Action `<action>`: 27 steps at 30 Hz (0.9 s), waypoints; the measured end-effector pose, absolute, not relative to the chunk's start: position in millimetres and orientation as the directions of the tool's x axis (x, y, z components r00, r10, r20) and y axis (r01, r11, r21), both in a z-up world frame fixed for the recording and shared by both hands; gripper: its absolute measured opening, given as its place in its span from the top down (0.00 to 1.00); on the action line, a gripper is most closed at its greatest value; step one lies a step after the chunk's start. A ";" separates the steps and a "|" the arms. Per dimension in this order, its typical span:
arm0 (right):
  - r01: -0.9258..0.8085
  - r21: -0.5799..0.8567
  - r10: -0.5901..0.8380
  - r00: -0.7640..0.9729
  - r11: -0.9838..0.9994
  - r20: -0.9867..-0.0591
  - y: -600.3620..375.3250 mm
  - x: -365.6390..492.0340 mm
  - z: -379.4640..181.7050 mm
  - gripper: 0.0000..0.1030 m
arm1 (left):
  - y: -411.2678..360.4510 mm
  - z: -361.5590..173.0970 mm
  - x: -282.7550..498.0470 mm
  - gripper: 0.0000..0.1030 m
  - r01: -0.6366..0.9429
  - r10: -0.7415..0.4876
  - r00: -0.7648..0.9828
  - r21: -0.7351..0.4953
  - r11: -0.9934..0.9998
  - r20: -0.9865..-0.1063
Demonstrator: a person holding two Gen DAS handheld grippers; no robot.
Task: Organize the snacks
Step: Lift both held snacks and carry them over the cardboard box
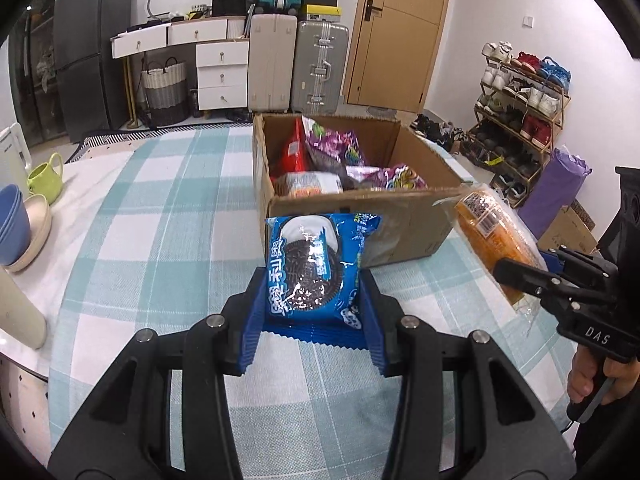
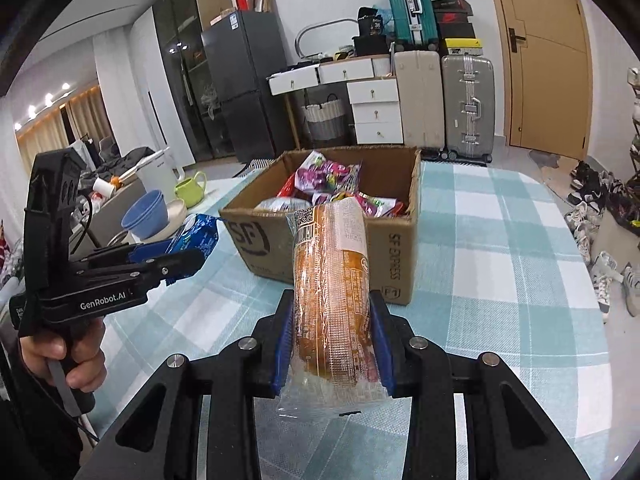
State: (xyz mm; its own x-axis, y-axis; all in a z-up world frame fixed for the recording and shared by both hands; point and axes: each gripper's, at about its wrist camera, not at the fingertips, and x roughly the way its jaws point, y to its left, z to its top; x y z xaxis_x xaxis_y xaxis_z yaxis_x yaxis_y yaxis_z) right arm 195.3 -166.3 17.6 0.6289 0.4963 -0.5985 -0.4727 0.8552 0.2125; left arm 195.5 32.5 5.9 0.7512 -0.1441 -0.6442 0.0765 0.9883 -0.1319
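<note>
Both claws are hanging over the checkered worktop (image 1: 168, 208), just short of the cardboard box (image 1: 404, 220) that's already sitting full of snack bags. The left claw (image 1: 314, 300) is clamping a blue cookie pack (image 1: 316, 264) between its 2 pads, shiny wrapper with a dark sandwich cookie printed on it. The right claw (image 2: 332, 344) is squeezing an orange bread pack (image 2: 332, 280) in clear plastic, standing upright, barcode near the top.
</note>
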 end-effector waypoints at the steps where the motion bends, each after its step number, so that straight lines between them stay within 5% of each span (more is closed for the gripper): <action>1: -0.469 0.214 0.495 0.635 0.857 -0.593 -166.9 196.9 20.5 0.66 | 32.8 9.6 195.4 0.61 0.074 -0.140 0.757 -0.128 0.989 -0.638; 27: -0.437 0.259 0.504 0.672 0.861 -0.542 -162.1 256.4 65.5 0.66 | 29.7 64.2 255.8 0.61 0.061 -0.121 0.812 -0.124 0.990 -0.570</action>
State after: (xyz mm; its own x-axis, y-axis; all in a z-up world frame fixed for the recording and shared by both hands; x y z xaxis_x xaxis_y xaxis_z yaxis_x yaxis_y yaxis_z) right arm 256.4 -162.1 65.5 0.6721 0.5040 -0.5425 -0.4367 0.8614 0.2592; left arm 255.8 29.7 64.2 0.8124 -0.1212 -0.5704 0.0607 0.9904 -0.1240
